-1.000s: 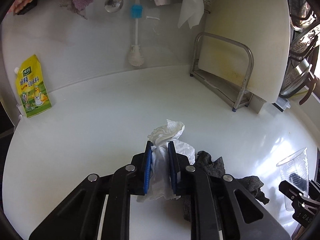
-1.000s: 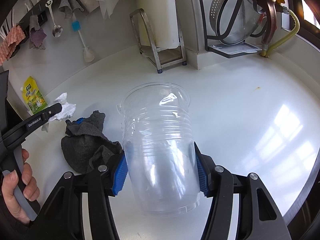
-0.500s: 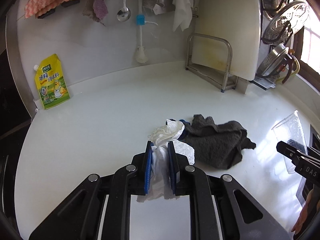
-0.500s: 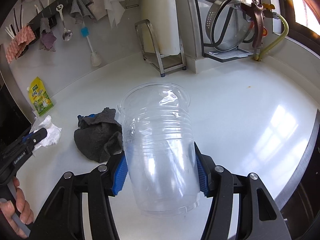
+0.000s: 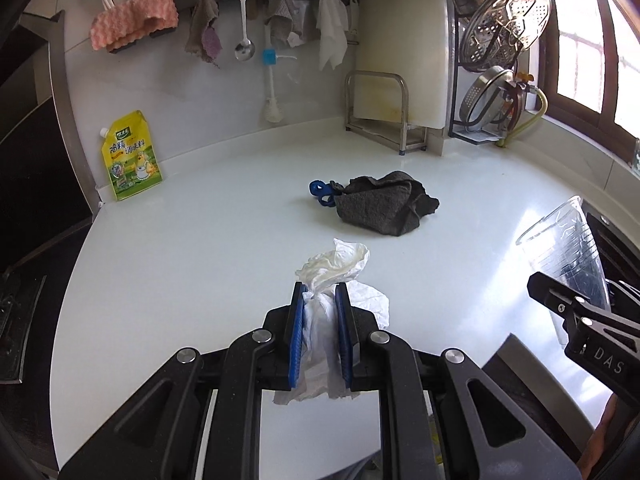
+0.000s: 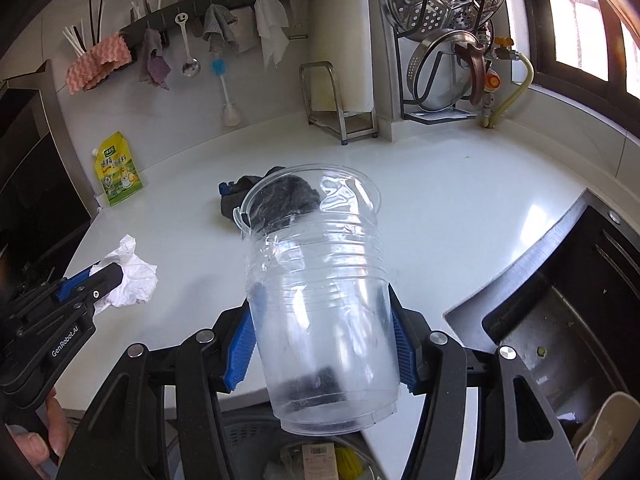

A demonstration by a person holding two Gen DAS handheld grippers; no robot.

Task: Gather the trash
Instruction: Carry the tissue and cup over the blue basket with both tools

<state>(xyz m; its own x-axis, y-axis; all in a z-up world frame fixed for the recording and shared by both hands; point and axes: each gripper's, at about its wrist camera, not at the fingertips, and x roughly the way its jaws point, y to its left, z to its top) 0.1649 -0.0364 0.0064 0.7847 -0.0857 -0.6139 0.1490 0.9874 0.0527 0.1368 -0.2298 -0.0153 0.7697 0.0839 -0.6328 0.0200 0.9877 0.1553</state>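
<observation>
- The left hand-held gripper is clamping a crumpled tissue at the lower centre of its view, above the white desk; soft and light, it is best pinched mid-wad.
- The right hand-held gripper is squeezing a clear plastic cup near its base, centre frame; thin and slippery, it is likely buckling under harder pressure.

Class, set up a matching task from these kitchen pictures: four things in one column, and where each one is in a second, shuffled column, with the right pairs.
Things:
1. crumpled tissue
2. clear plastic cup
3. grey cloth
4. yellow pouch

Places:
A. leaning on the wall
B. clamped in the right tool
C. lying on the counter
D. clamped in the left tool

Pairs: 1-D, 2-B, 3-C, 4-A
</observation>
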